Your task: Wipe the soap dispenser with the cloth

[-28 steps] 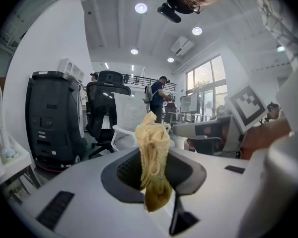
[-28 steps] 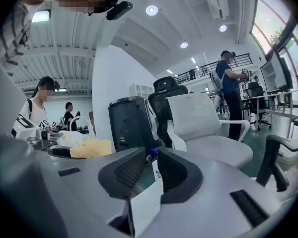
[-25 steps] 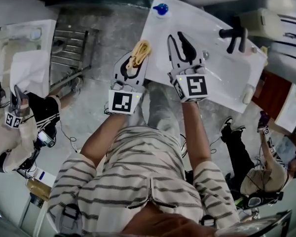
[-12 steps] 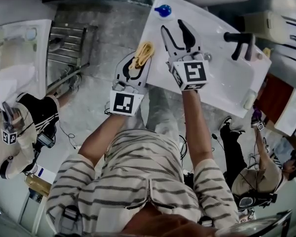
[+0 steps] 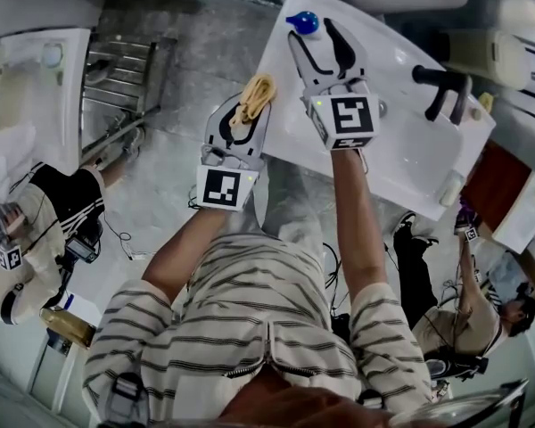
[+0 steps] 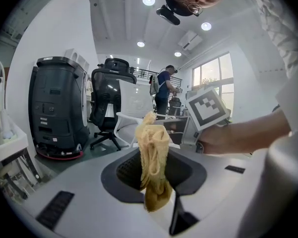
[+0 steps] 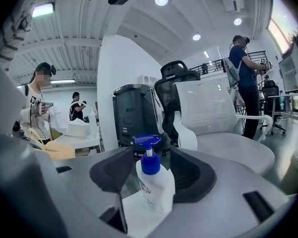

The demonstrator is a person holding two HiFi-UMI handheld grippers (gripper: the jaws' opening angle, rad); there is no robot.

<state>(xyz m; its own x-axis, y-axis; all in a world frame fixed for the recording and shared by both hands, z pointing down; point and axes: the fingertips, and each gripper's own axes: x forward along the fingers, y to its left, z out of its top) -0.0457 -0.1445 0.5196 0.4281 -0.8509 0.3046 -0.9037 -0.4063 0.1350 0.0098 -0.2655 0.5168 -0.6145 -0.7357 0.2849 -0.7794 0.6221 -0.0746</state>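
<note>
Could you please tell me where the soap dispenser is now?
The soap dispenser stands on the sink's top-left corner in the head view, between the right gripper's jaws, which have just been opening.

A white table (image 5: 281, 78) with a basin (image 5: 410, 145) sunk into it is seen standing on a grey floor (image 5: 196, 52). A soap dispenser (image 5: 303, 22) with a blue pump is set upright at the table's far corner. A black tap (image 5: 441, 83) is mounted beside the basin, well apart from it.
</note>
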